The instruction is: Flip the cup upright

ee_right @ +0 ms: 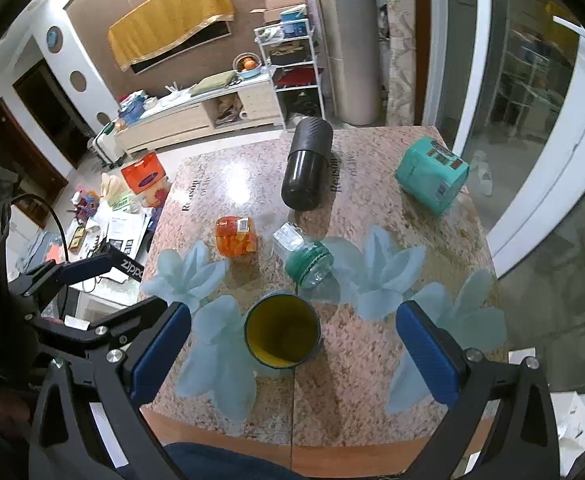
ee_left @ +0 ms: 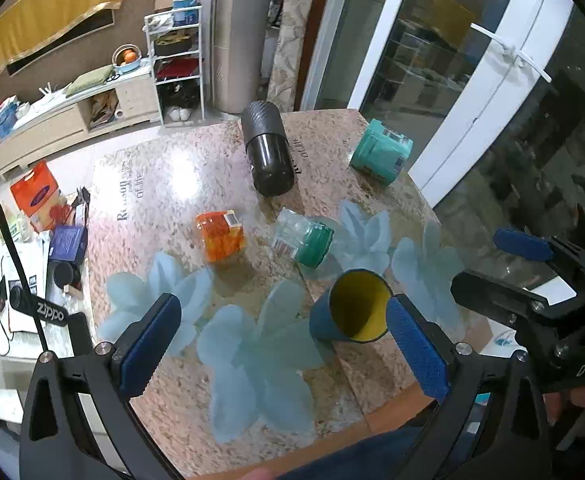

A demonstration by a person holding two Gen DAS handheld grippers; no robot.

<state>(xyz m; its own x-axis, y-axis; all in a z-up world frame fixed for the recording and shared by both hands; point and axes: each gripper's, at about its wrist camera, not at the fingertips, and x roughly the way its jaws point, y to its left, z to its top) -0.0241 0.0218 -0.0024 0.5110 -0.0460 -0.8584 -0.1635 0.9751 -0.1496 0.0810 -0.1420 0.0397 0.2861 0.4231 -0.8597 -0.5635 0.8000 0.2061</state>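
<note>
Nearest the camera, right gripper (ee_right: 292, 350) spread wide with nothing between its blue pads (ee_right: 160, 350), hovering over the near edge of the granite-pattern table (ee_right: 372, 392). Left gripper (ee_left: 284, 342) likewise splayed and holding nothing — its right pad looks to sit just beside the cup's rim in the left wrist view (can't tell if actually touching).

Blue cup with the yellow inside (ee_right: 282, 332) standing mouth-up on the table, between the right gripper's fingers but apart from both, partly over one of the pale blue flower prints (ee_right: 220, 356).

Just past it, a clear jar with a green lid (ee_right: 304, 258) lying on its side, and to the left of that an orange jar (ee_right: 236, 236), tilted, label up.

Further back — a black cylinder flask (ee_right: 306, 164) lying lengthwise, and a teal tub (ee_right: 432, 176) tipped over near the far right corner, well apart from the rest.
</note>
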